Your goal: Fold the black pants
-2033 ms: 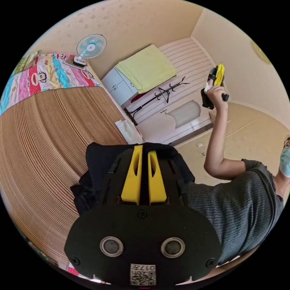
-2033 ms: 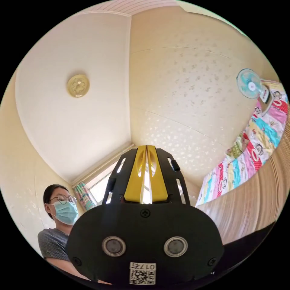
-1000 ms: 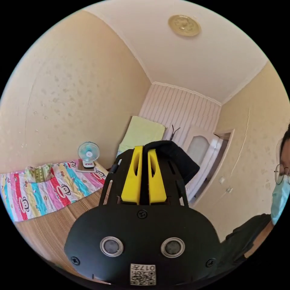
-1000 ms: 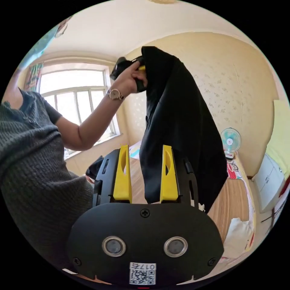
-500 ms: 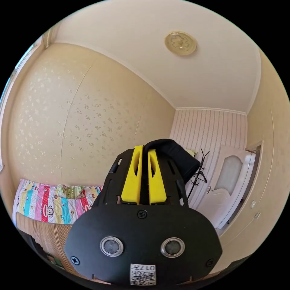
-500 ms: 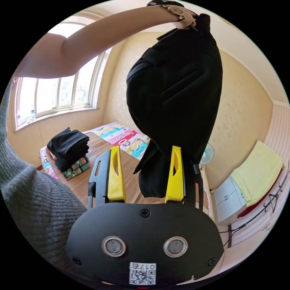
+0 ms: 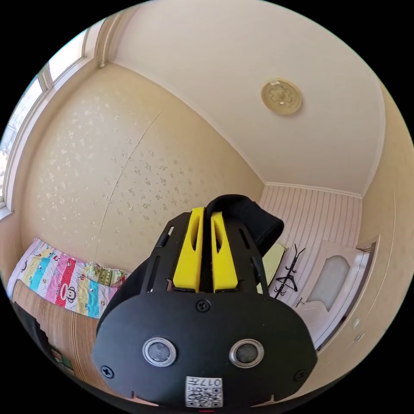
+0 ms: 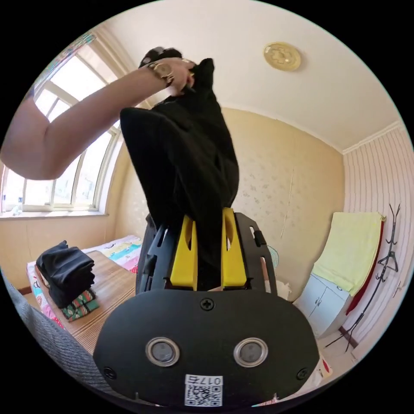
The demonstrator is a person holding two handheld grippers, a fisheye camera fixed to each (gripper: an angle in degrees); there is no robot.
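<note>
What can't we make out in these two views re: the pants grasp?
- Right gripper view: whether the right gripper has clamped the black pants; cloth hangs between the jaws, contact unclear.
- Right gripper view: the left gripper's jaws, covered by the hand and cloth.
- Left gripper view: most of the pants, behind the left gripper's body.
- Right gripper view: the pants' lower end, behind the gripper body.

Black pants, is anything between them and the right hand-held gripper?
Nothing visible. The black pants hang from the raised left hand-held gripper straight down between the right hand-held gripper jaws, which sit close on either side of the cloth.
</note>
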